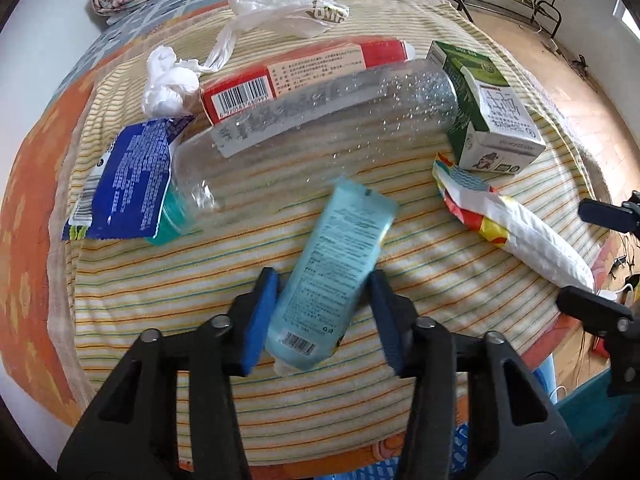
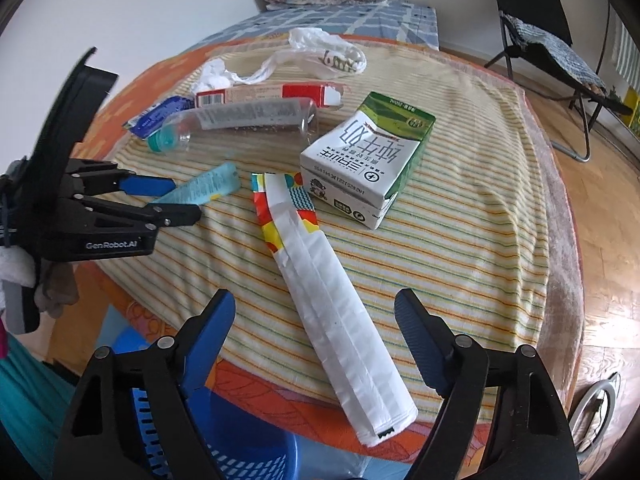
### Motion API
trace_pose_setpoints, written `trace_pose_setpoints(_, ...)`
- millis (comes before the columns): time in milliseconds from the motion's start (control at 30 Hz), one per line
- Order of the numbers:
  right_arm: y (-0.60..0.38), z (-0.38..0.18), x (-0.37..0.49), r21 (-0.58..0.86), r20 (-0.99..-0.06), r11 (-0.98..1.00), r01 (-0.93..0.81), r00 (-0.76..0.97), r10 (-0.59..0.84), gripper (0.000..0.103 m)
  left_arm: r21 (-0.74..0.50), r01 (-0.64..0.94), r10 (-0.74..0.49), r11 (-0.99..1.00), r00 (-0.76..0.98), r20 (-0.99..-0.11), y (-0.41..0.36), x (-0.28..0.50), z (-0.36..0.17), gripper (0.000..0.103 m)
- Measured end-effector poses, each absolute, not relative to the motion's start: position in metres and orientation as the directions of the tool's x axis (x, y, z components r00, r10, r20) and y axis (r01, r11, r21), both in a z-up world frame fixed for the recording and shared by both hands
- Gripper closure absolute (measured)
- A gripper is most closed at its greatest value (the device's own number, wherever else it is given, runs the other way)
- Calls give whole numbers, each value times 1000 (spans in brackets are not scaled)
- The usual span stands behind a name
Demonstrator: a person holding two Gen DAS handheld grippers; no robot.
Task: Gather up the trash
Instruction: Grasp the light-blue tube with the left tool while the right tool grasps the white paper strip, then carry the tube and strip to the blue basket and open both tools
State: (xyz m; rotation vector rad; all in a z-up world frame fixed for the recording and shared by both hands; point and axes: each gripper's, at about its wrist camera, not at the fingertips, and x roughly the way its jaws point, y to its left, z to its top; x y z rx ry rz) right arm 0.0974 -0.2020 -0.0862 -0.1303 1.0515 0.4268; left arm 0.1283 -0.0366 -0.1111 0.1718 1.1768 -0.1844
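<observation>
- On the striped cloth (image 2: 460,208) covering the bench, nearly all the trash lies uncollected: a light-blue tube (image 1: 332,276), a clear plastic bottle (image 1: 320,128), a red carton (image 1: 296,76), a green milk carton (image 2: 372,160), a blue wrapper (image 1: 128,176), a long white wrapper (image 2: 340,320), crumpled tissue (image 1: 166,82) and a thin plastic bag (image 1: 280,8).
- By my reading the job is only beginning; nothing visible has gone into the blue basket (image 2: 240,452) below the bench edge, though its inside is mostly hidden.
- Left gripper (image 1: 324,320) straddles the tube's cap end, its blue pads close on both sides. They look just short of pressing, so it reads as apart around the tube, not clamped.
- That tube's long axis runs away from the left gripper, crimped flat end far, cap end near, leaning slightly rightward.
- Right gripper (image 2: 316,344) stands wide apart over the white wrapper, touching nothing.
- This wrapper lies lengthwise between the jaws, its torn colourful end pointing toward the milk carton and its plain end overhanging the bench edge.
</observation>
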Motion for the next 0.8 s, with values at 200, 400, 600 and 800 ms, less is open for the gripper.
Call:
trace_pose_setpoints(200,-191,-100,106,20,-892,906,-423,402,207,29,28,213,-55,977,377,-925,-37,129,-109,65)
trace_pose_setpoints(400,-189,-113,109,10,-908,900,-436,373,191,59,-7,191,-81,982,383,-920,-31,122,-105,68)
trace_pose_setpoints(600,-189,-111,112,68,-901,902,-425,363,239,78,-20,193,-99,981,408,-908,-27,117,-96,90)
trace_pose_setpoints(800,-185,-110,114,70,-899,895,-440,361,248,80,-33,182,-103,983,389,-915,-24,122,-102,70)
